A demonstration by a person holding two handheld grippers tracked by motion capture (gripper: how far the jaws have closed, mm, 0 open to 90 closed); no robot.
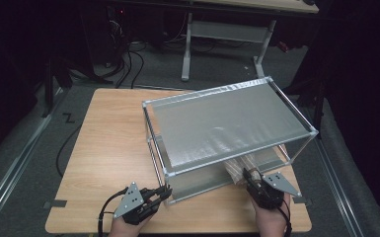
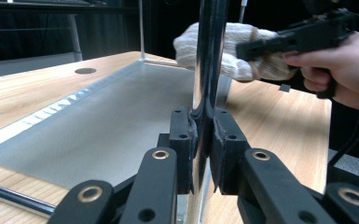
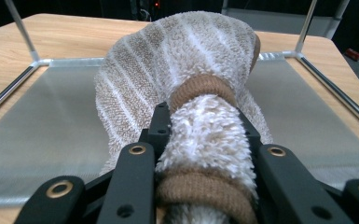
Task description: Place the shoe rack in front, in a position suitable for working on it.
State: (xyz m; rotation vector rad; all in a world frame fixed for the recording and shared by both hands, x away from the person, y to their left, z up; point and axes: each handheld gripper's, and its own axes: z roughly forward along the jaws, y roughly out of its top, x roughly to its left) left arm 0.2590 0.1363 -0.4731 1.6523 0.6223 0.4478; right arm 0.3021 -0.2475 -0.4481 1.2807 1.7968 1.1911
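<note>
From the high view I see a wooden bench carrying a two-tier metal shelf rack with a chrome frame, set at an angle across the middle. My left gripper sits at the rack's near left corner, its jaws against the upright post there. My right gripper is at the near right end of the rack, holding a pale striped rolled sock that pokes in under the top shelf, just above the lower one.

In the left gripper view, my left gripper has its jaws clamped tight on the shiny corner post, pads pressing it from both sides. Behind the post lies the grey lower shelf, and farther off the other hand holds the sock in its black gripper above the shelf's far side.

In the right gripper view, my right gripper has its jaws closed on the fluffy sock, gripping it at the brown-banded cuff end. The bulk of the sock hangs forward over the lower shelf, with the frame rails at either side.
</note>
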